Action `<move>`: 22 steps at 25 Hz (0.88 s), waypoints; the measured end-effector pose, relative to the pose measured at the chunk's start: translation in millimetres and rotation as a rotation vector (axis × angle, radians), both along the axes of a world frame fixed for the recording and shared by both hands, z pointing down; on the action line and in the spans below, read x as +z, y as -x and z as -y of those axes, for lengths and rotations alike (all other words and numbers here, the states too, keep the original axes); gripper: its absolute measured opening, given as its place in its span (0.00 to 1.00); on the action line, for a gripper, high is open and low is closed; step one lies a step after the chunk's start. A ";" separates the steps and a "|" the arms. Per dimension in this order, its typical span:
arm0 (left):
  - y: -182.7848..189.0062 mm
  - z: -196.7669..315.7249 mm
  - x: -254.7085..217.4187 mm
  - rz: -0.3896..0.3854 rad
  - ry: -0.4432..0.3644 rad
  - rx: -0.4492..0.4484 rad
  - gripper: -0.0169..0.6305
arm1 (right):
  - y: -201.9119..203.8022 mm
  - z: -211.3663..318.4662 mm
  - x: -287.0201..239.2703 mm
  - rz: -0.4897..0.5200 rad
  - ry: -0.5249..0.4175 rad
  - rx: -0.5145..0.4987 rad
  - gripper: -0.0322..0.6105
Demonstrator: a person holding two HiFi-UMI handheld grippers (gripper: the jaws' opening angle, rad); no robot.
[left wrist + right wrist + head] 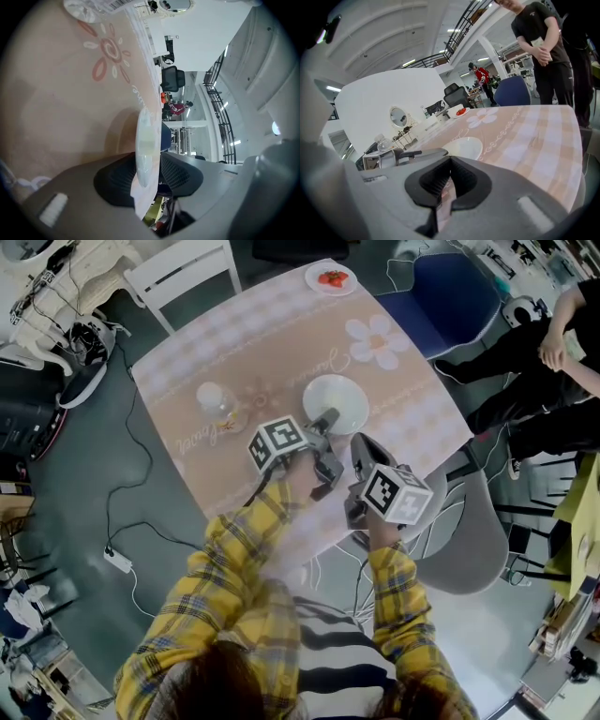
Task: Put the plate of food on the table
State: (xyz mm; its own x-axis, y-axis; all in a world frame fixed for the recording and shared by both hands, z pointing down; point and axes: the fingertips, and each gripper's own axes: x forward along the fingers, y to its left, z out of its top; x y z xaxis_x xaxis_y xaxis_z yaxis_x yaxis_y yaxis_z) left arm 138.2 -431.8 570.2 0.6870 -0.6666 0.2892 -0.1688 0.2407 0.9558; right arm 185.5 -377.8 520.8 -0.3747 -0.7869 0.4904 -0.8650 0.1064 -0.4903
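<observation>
An empty white plate [337, 399] lies on the pink checked tablecloth [272, 334], near the table's front edge. My left gripper [326, 420] is at the plate's near rim. In the left gripper view that rim [145, 140] stands between the jaws of my left gripper [147, 161], which are open, with a thin gap beside the right pad. My right gripper [359, 448] hovers just right of it, shut and empty; in its own view the right gripper [450, 161] points at the white plate [464, 146]. A small plate of red food [330, 278] sits at the far corner.
A clear plastic bottle [214, 401] lies on the cloth to the left of the plate. A white chair [187, 273] stands at the far side, a blue chair [450, 296] at the right, a grey chair [473, 540] by my right arm. A person [562, 343] is at the right.
</observation>
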 end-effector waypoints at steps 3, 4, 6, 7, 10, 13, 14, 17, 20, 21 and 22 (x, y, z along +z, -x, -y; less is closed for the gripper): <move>2.3 -6.2 1.8 0.029 0.023 0.006 0.28 | 2.0 -1.3 -2.5 0.011 -0.007 -0.007 0.05; 2.5 -8.1 2.6 0.047 0.024 0.018 0.29 | 2.5 -1.9 -3.4 0.013 -0.009 -0.009 0.05; -0.5 -12.2 3.4 0.096 0.000 0.083 0.30 | 2.8 -3.8 -4.6 0.014 -0.013 -0.014 0.05; -2.8 -14.4 4.1 0.126 -0.018 0.128 0.30 | 2.8 -4.9 -4.8 0.014 -0.012 -0.015 0.05; -6.6 -18.6 6.3 0.179 -0.042 0.219 0.33 | 3.9 -7.6 -6.4 0.018 -0.013 -0.016 0.05; -10.6 -23.2 3.4 0.196 -0.067 0.291 0.36 | 7.2 -9.6 -7.6 0.021 -0.020 -0.020 0.05; -11.3 -25.8 2.5 0.207 -0.076 0.320 0.35 | 8.2 -10.4 -7.8 0.021 -0.021 -0.021 0.05; -7.0 -32.5 2.7 0.244 -0.078 0.352 0.32 | 8.4 -12.4 -8.4 0.027 -0.019 -0.019 0.05; -0.1 -37.6 4.7 0.289 -0.071 0.336 0.39 | 7.8 -13.6 -7.8 0.029 -0.016 -0.019 0.05; 1.0 -39.4 4.9 0.303 -0.076 0.337 0.39 | 7.8 -14.1 -8.8 0.027 -0.016 -0.018 0.05; 1.8 -41.5 4.9 0.323 -0.085 0.344 0.40 | 7.9 -14.6 -10.2 0.026 -0.016 -0.016 0.05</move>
